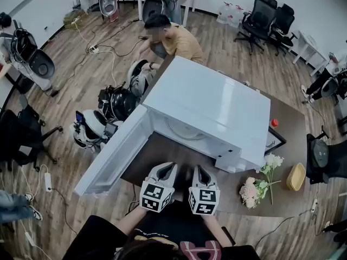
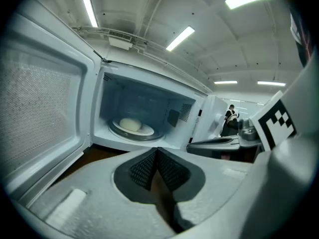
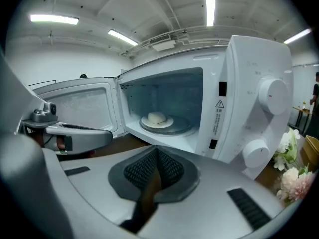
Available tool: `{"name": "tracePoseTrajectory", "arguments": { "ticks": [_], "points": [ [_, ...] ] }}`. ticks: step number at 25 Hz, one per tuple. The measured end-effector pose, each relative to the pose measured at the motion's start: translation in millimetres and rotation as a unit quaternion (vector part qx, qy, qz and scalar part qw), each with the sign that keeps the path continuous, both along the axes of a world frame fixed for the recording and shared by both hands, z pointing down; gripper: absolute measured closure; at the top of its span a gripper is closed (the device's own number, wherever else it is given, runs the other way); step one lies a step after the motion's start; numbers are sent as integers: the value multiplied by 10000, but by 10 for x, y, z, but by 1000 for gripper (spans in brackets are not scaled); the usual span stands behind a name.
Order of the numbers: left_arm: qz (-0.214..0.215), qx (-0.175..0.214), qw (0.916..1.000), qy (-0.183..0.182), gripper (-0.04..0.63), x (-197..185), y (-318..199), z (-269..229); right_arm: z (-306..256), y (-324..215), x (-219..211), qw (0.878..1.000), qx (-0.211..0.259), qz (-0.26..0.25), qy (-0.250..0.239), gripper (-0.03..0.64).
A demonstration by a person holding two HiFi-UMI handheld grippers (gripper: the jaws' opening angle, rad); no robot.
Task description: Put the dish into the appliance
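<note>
White dish (image 3: 168,122) inside microwave (image 3: 249,73), apart from right tool (image 3: 157,154).

Robotics lab: parked robots (image 1: 93,128), office chairs (image 1: 261,16), floor cables (image 1: 111,53).

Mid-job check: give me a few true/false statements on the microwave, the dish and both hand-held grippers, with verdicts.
1. The dish sits on the turntable inside the microwave. True.
2. The microwave's door is closed. False: the door stands wide open.
3. The right hand-held gripper grips the dish. False: its jaws are together with nothing between them, in front of the microwave.
4. The left hand-held gripper is shut and empty. True.
5. The flowers lie left of the microwave. False: in the head view they lie on the table to its right.
</note>
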State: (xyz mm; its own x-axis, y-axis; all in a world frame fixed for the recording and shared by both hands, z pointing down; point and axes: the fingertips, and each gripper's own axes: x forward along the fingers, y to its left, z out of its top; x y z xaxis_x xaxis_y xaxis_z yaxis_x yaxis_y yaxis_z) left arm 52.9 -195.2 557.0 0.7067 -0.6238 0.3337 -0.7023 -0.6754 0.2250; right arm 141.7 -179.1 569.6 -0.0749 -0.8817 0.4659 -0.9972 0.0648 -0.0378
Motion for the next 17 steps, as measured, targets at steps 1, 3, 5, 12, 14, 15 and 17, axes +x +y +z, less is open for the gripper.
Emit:
{"name": "tracePoseTrajectory", "arguments": {
  "ticks": [1,3,5,12,14,15,17],
  "points": [
    [-16,4,10000,0,584,-12,-7,-8,-24,-8,-13,10000,38,-24,10,610],
    [-31,35,10000,6,584,-29,-21,-32,-73,-26,-37,9999,109,-62,34,609],
    [-14,84,10000,3,584,-25,-33,-46,-90,-43,-48,9999,136,-75,43,611],
    [18,103,9999,31,586,-27,-45,-63,-107,-93,-85,9997,179,-107,120,609],
    [28,75,10000,45,584,-36,-42,-53,-118,-109,-104,9996,202,-129,140,609],
    [35,79,10000,46,584,-40,-41,-54,-125,-117,-115,9996,211,-137,142,611],
    [49,103,9999,43,586,-46,-41,-61,-138,-134,-135,9995,230,-151,141,609]
  ]
}}
